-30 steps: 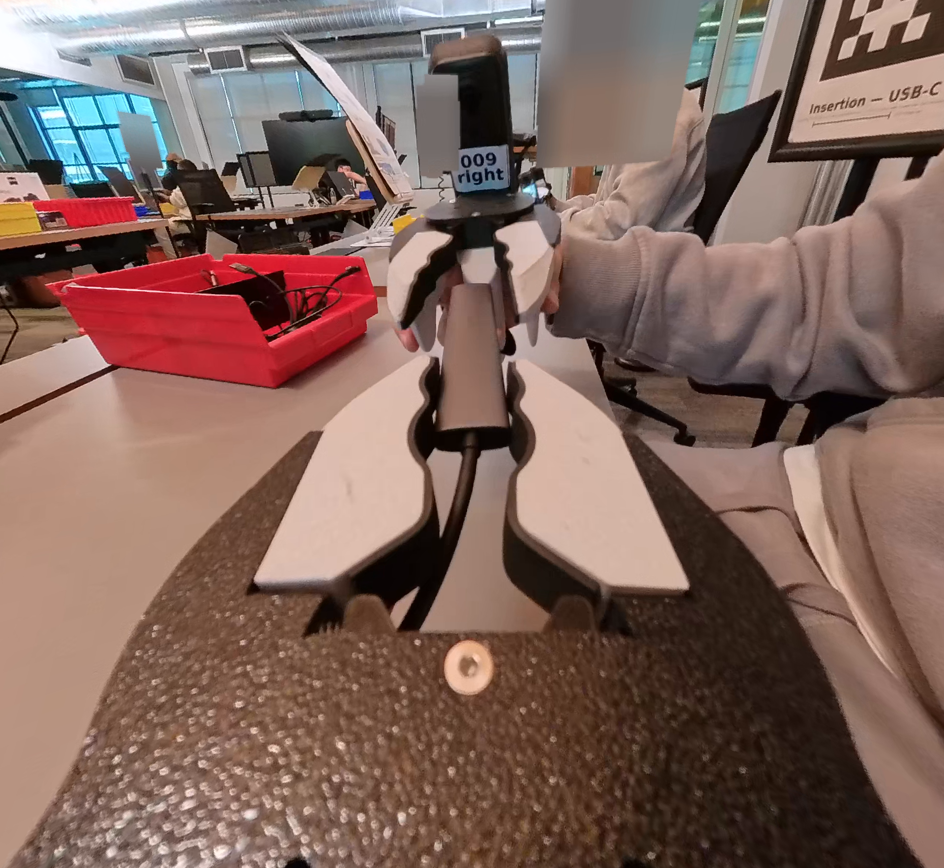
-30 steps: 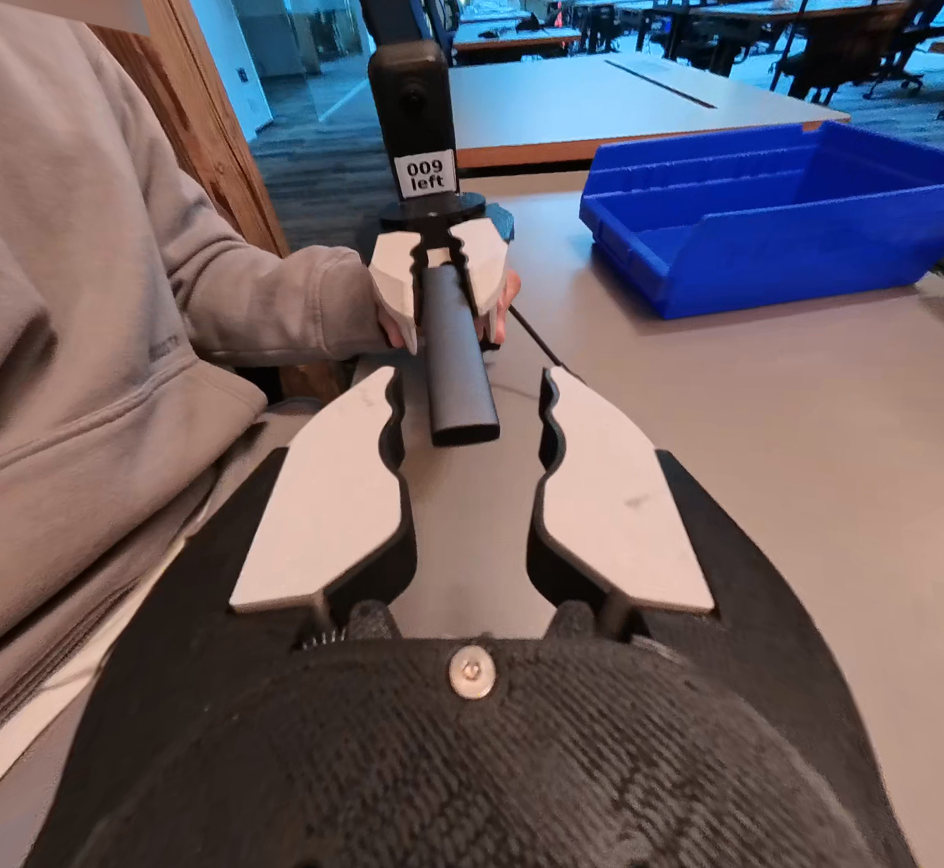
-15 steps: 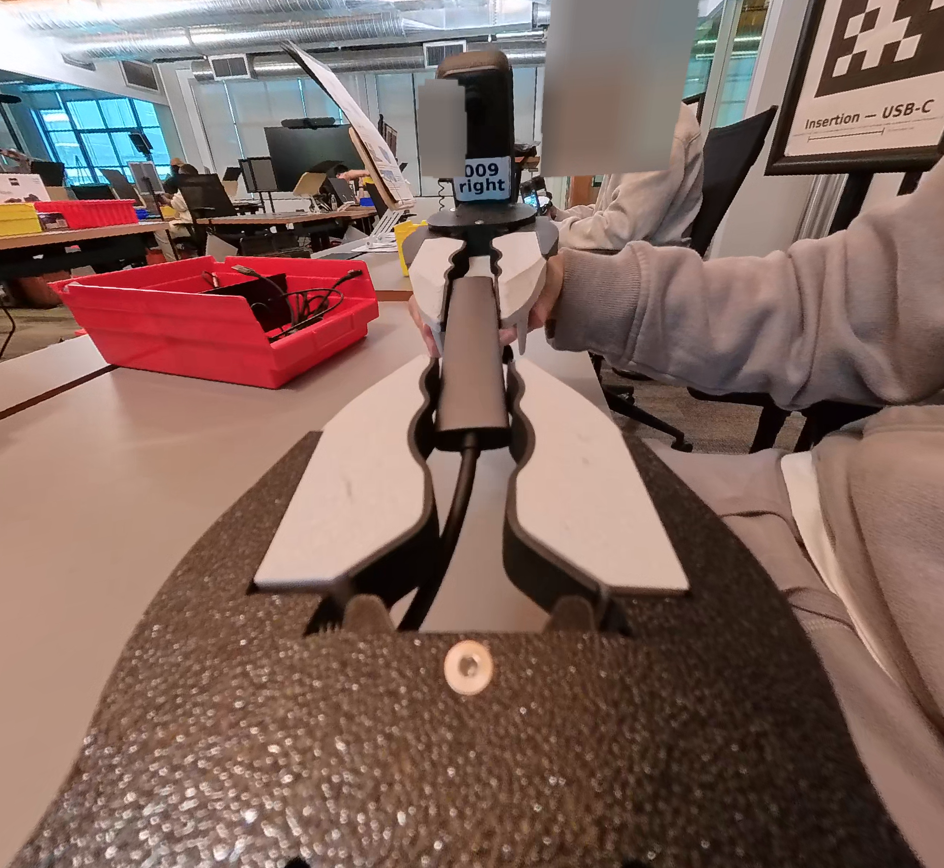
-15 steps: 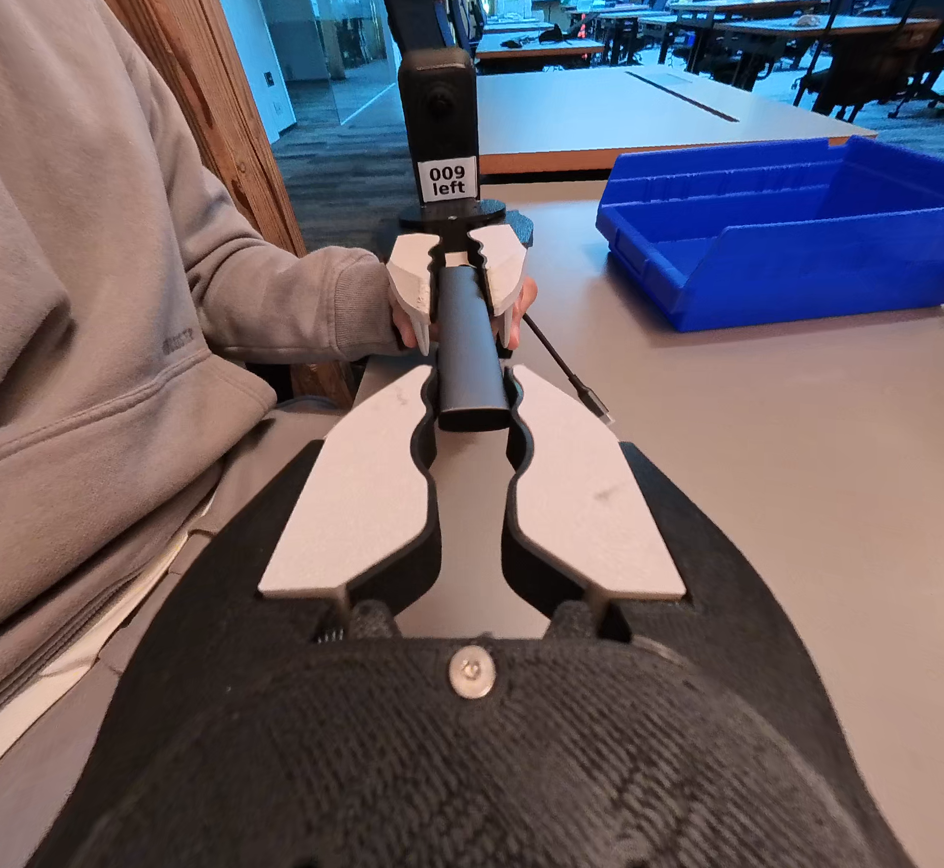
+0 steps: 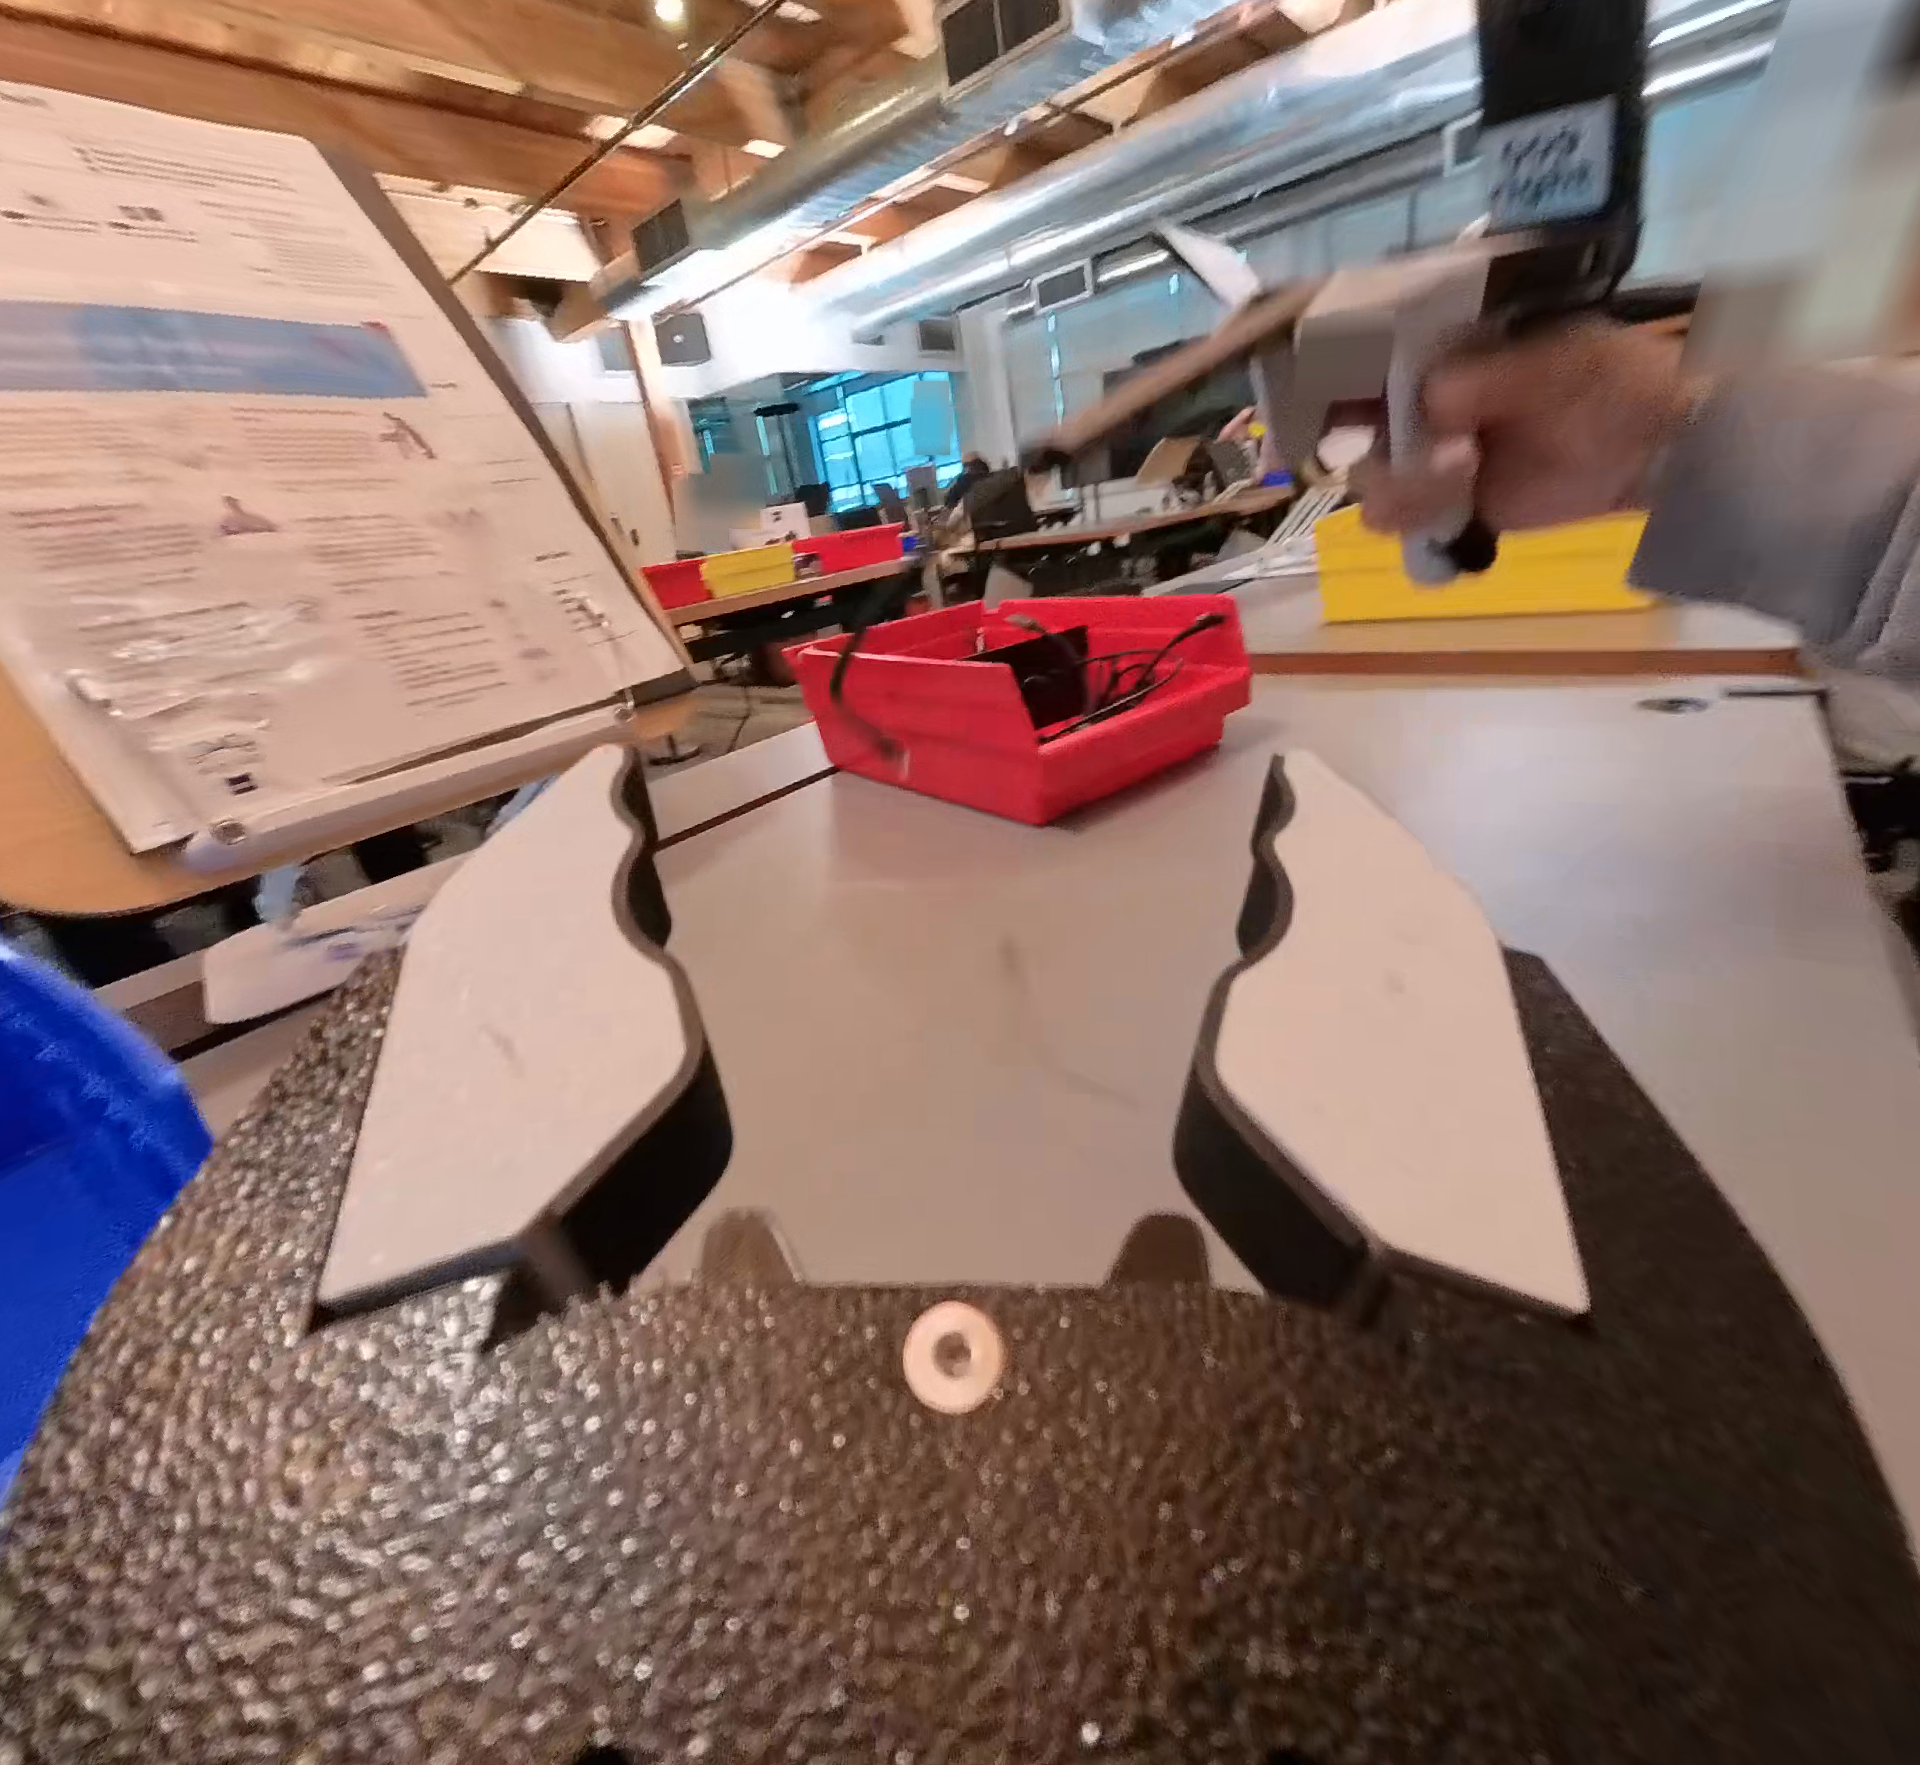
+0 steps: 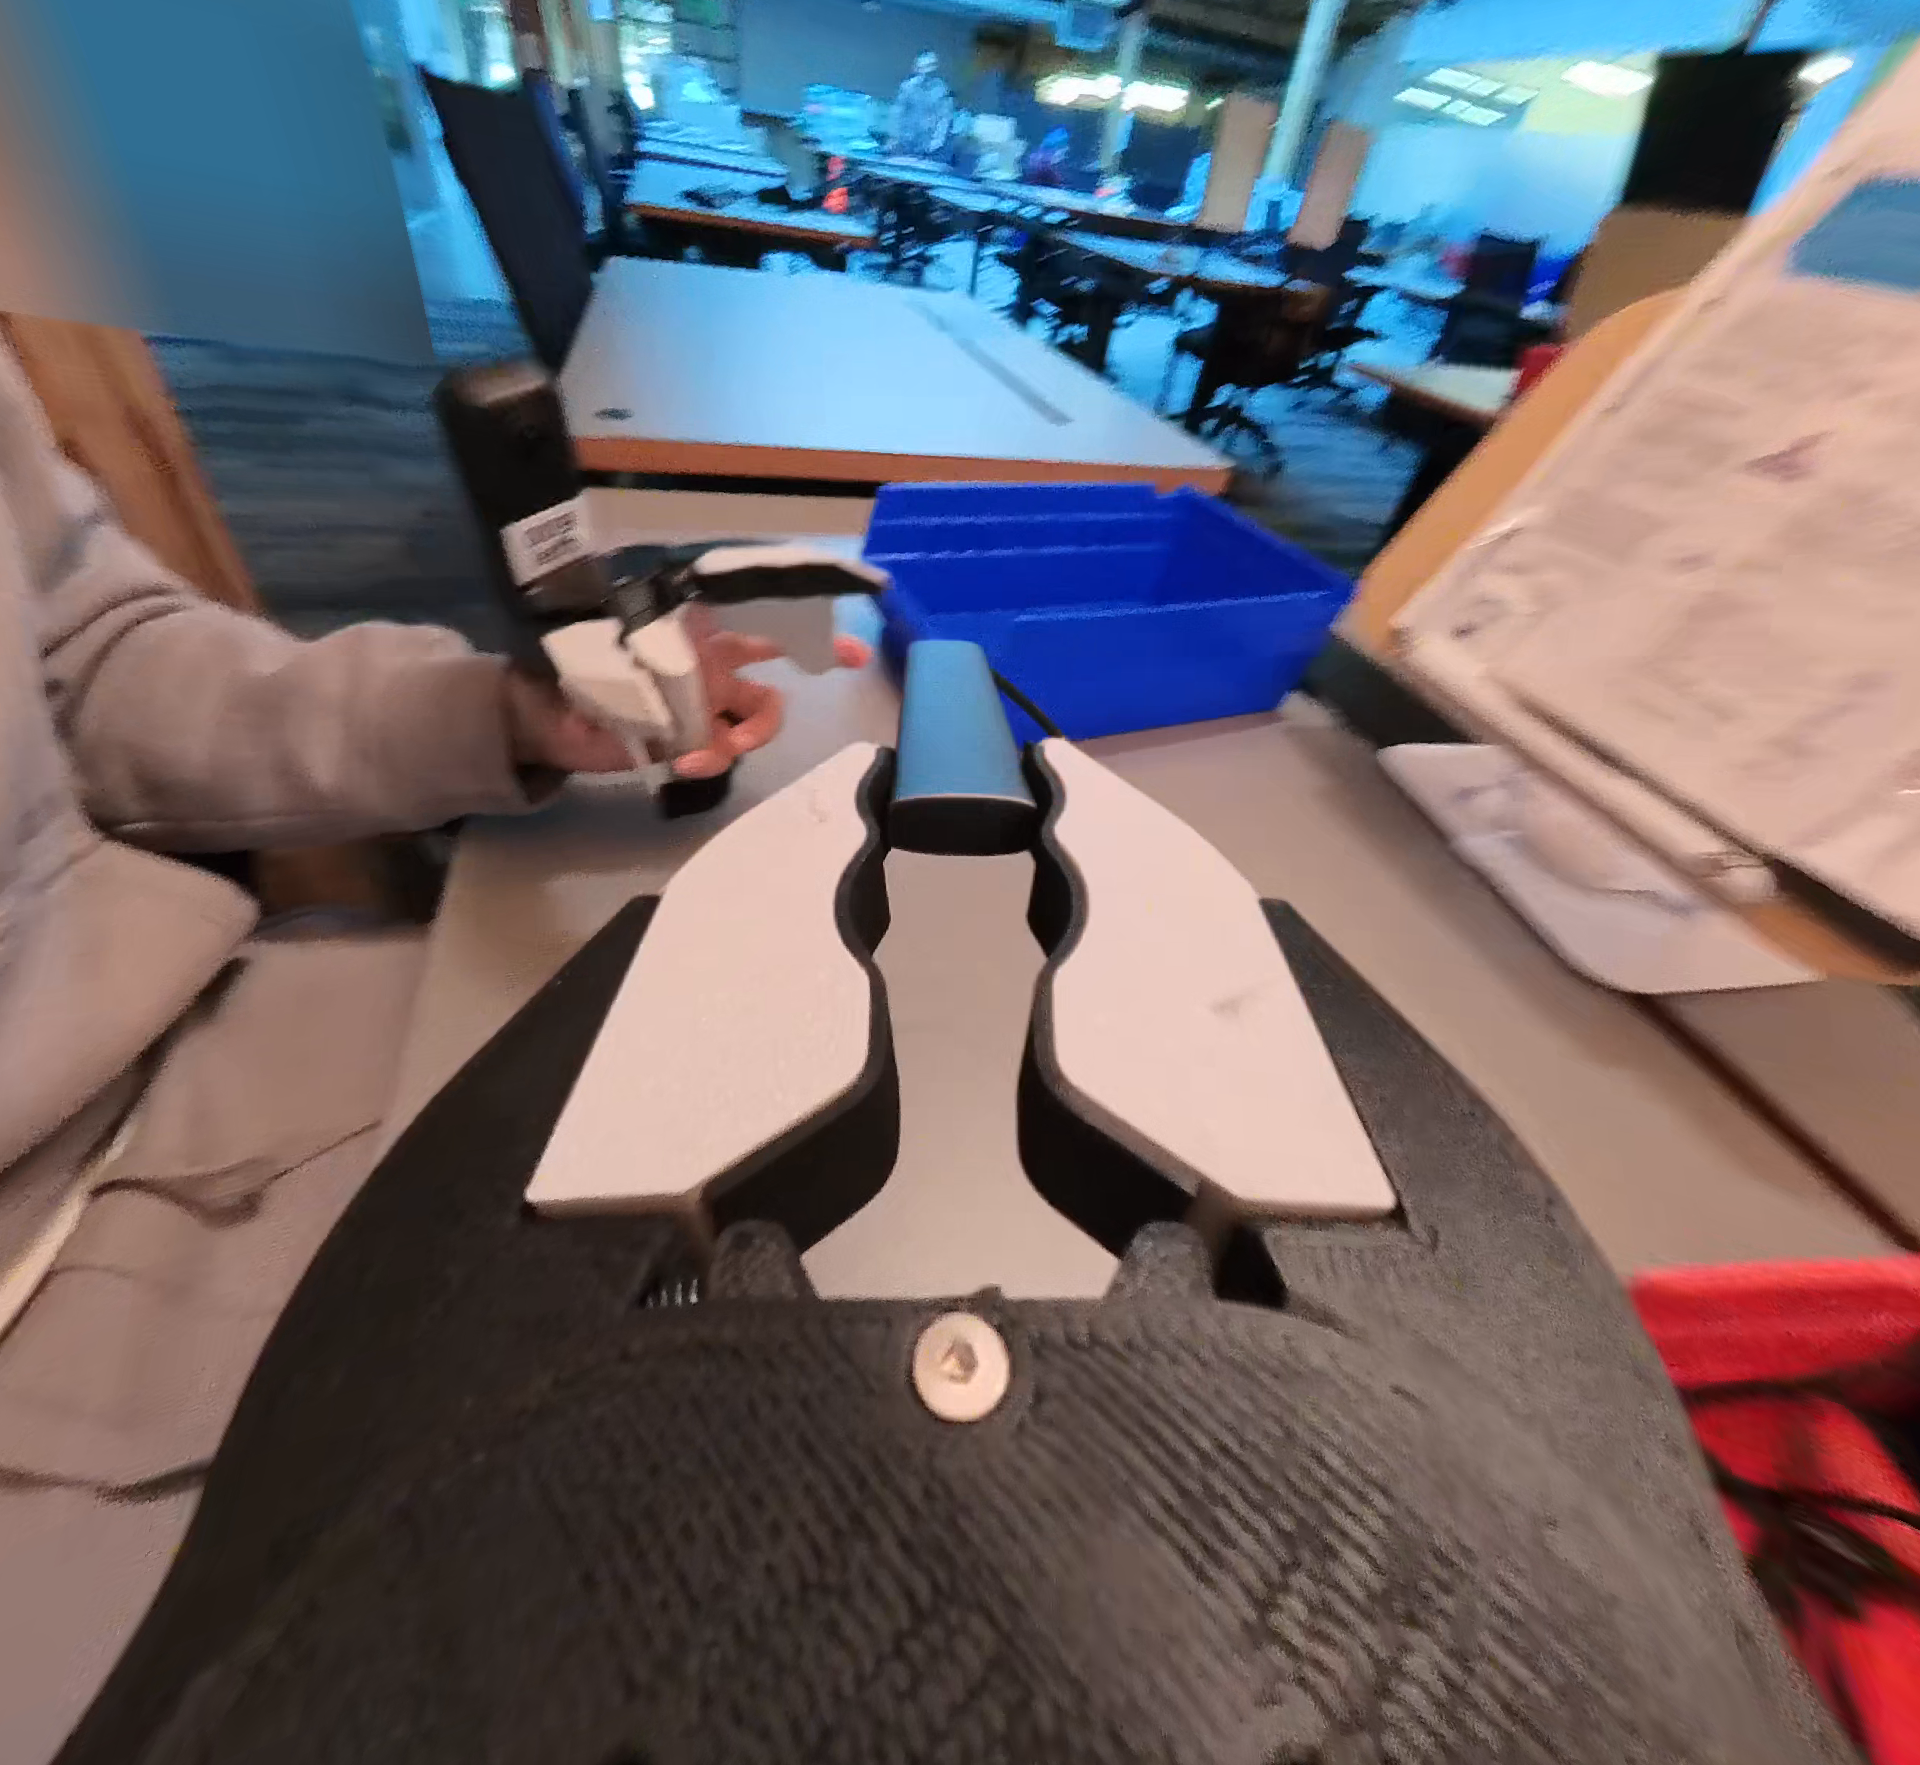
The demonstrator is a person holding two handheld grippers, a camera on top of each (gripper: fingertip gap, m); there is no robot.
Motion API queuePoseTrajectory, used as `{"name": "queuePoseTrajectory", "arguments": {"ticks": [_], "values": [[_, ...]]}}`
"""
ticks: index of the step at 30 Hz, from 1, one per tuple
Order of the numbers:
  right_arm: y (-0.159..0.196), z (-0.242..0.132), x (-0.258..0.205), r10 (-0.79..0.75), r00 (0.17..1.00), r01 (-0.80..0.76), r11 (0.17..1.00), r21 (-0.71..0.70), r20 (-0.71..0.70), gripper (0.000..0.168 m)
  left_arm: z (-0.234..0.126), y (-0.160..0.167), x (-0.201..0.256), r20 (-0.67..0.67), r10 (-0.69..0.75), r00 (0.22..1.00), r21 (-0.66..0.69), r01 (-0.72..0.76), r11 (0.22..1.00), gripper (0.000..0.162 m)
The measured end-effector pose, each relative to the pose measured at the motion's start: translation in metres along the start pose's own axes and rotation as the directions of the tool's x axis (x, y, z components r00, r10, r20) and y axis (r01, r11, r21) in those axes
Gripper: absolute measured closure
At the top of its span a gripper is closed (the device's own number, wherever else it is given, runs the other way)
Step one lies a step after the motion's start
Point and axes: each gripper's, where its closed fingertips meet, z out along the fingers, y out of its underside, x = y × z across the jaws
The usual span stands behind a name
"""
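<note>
Half a second ago both tools were pinching the same dark grey hub from opposite ends; now I see my left hand-held gripper (image 5: 951, 780) with its fingers spread wide and nothing between them, only bare counter (image 5: 935, 936) showing through the gap. It has let go and swung off toward the red bin (image 5: 987, 759) of black cables, with the sloped instruction board (image 5: 260, 468) to its left. My right hand-held gripper (image 6: 958, 770) is clamped on the near end of the hub (image 6: 951, 728), which sticks straight out ahead of the fingertips above the counter, short of the blue bin (image 6: 1091, 666). So the hub has passed wholly into the right tool. A thin black cable (image 6: 1023, 707) leaves the hub's far end, but I lose it against the bin wall almost at once. Both views are smeared by motion. In the left wrist view the right tool is a blur in the upper right corner in front of a yellow bin (image 5: 1475, 583), and I cannot pick out the hub there with any confidence. I cannot tell whether the hub's far end or its plug touches anything. A corner of the red bin is cut off at the right wrist view's lower right.
</note>
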Motion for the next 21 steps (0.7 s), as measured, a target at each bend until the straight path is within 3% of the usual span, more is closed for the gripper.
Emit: {"name": "queuePoseTrajectory", "arguments": {"ticks": [2, 5, 9, 14, 21], "values": [[-0.025, -0.024, 0.040, -0.034, 0.984, 0.043, 0.998, 0.044, -0.177, 0.144, 0.001, 0.008, -0.001, 0.013, 0.015, 1.000, -0.033, -0.015, 0.999, 0.055], [-0.051, -0.065, 0.111, -0.015, 0.891, 0.054, 0.996, 0.074, -0.454, 0.145, 0.006, 0.020, 0.007, -0.027, -0.035, 0.999, -0.071, 0.033, 0.997, 0.058], [-0.041, -0.103, 0.198, 0.028, 0.764, -0.055, 0.998, -0.022, -0.645, 0.145, 0.008, 0.028, 0.013, -0.046, -0.029, 0.999, -0.098, 0.024, 0.995, 0.062], [0.013, -0.099, 0.266, 0.157, 0.761, -0.308, 0.941, -0.138, -0.629, 0.145, 0.009, 0.029, 0.012, -0.042, -0.025, 0.999, -0.099, 0.021, 0.995, 0.069], [0.075, -0.085, 0.325, 0.237, 0.656, -0.514, 0.836, -0.194, -0.717, 0.145, 0.006, 0.025, 0.007, -0.027, -0.061, 0.998, -0.070, 0.059, 0.996, 0.075]]}}
